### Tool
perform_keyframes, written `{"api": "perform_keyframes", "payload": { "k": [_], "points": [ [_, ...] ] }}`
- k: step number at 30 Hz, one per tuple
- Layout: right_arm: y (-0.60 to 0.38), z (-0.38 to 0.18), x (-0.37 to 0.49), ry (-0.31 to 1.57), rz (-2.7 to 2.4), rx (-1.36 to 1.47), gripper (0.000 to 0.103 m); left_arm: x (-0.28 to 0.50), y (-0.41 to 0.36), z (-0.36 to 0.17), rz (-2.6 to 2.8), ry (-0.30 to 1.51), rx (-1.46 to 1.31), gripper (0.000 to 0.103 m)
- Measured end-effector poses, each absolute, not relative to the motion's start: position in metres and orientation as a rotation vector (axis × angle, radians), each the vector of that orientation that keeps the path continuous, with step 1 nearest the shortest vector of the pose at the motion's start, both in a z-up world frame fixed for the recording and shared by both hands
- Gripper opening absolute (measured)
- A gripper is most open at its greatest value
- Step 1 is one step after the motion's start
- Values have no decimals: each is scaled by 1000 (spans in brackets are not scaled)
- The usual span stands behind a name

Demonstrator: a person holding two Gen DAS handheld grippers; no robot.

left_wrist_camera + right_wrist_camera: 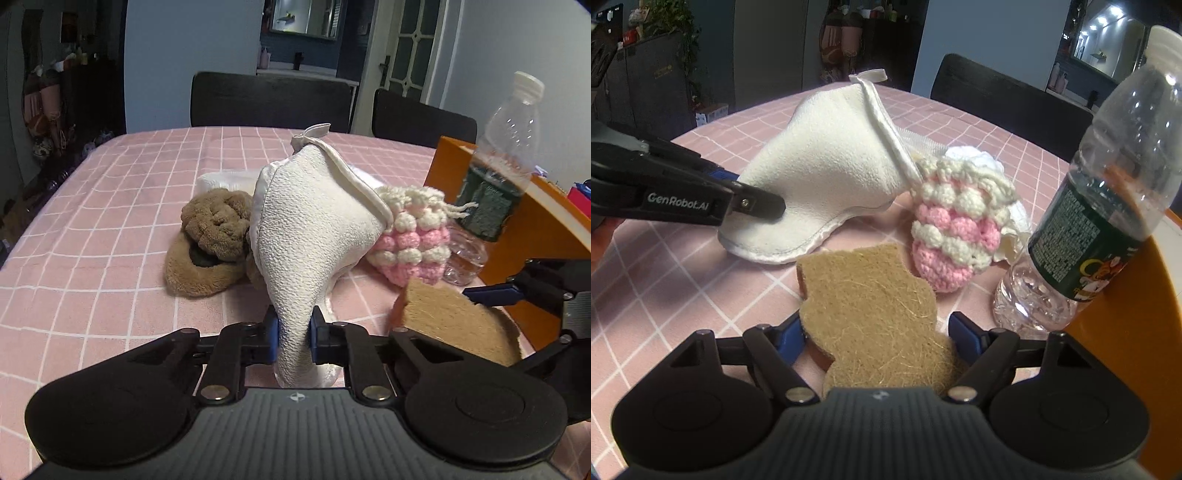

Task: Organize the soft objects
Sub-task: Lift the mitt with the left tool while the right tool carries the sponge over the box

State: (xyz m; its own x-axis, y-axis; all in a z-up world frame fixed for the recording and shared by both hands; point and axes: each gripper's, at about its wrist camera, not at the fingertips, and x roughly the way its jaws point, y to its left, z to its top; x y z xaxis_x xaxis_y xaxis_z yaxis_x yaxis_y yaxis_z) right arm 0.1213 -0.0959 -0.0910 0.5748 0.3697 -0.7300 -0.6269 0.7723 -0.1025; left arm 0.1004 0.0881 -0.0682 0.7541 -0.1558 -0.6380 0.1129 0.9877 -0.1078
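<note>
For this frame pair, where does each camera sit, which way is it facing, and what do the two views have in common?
Left wrist: on the left gripper, looking forward and down across the pink checked tablecloth; its jaws pinch the white textured cloth mitt; the right gripper pokes in at right.
Right wrist: on the right gripper, looking down over the tan fibrous sponge between its wide jaws; the left gripper enters from the left.
Shared: mitt, sponge, pink-and-cream crocheted pouch, clear plastic bottle, orange box.
</note>
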Motion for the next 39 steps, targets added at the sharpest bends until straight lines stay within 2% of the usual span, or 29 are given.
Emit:
{"api": "perform_keyframes", "payload": {
  "k": [13,24,32,39],
  "points": [
    [-109,-45,74,670,564,-328,78,35,78,-20,-162,591,-67,17],
    [-161,11,21,548,469,-301,78,-4,48,13,-269,477,-43,17],
    [-230,57,16,517,293,-297,79,-4,-8,41,-407,384,28,17],
    [-292,57,59,573,155,-189,79,31,-78,50,-488,408,105,17]
  ]
}}
